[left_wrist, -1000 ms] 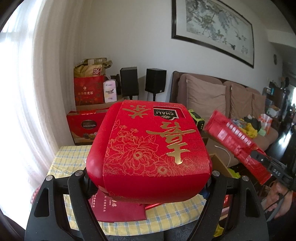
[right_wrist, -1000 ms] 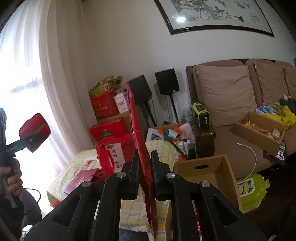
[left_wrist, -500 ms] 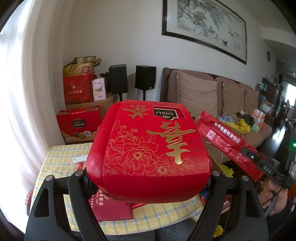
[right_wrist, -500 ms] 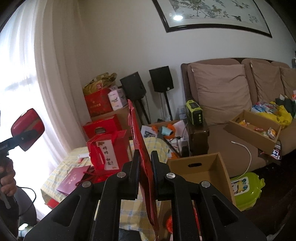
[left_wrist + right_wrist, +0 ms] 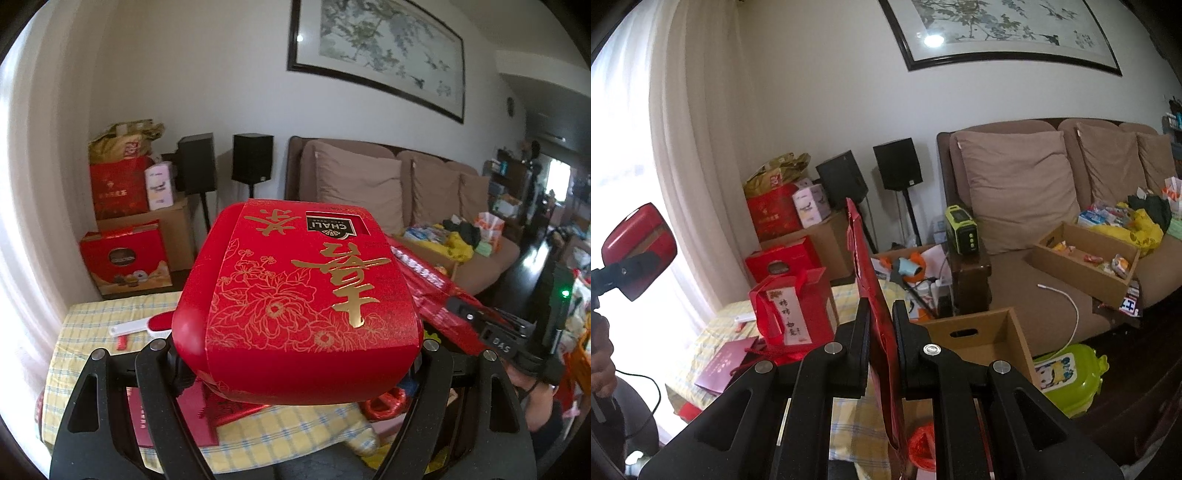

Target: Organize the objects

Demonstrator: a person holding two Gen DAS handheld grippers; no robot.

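A rounded red tea box (image 5: 295, 288) with gold flowers and characters fills the left wrist view. My left gripper (image 5: 295, 345) holds it by its two sides, jaws wide, above the yellow checked table (image 5: 92, 321). The right wrist view shows the same box (image 5: 639, 251) raised at the far left. My right gripper (image 5: 881, 314) is shut on a flat red bag (image 5: 864, 266), seen edge-on and standing upright. From the left wrist, that bag (image 5: 432, 284) slants just right of the box, with the right gripper (image 5: 480, 328) below it.
A red gift bag (image 5: 790, 310) with a white label and a maroon envelope (image 5: 727, 365) lie on the table. An open cardboard box (image 5: 990, 332) stands right of it, by a brown sofa (image 5: 1015, 192) carrying a snack tray. Red boxes and speakers line the wall.
The left gripper has carried the tea box to the right, so the room slides left behind it and the flat red bag sits closer. The right gripper has barely moved.
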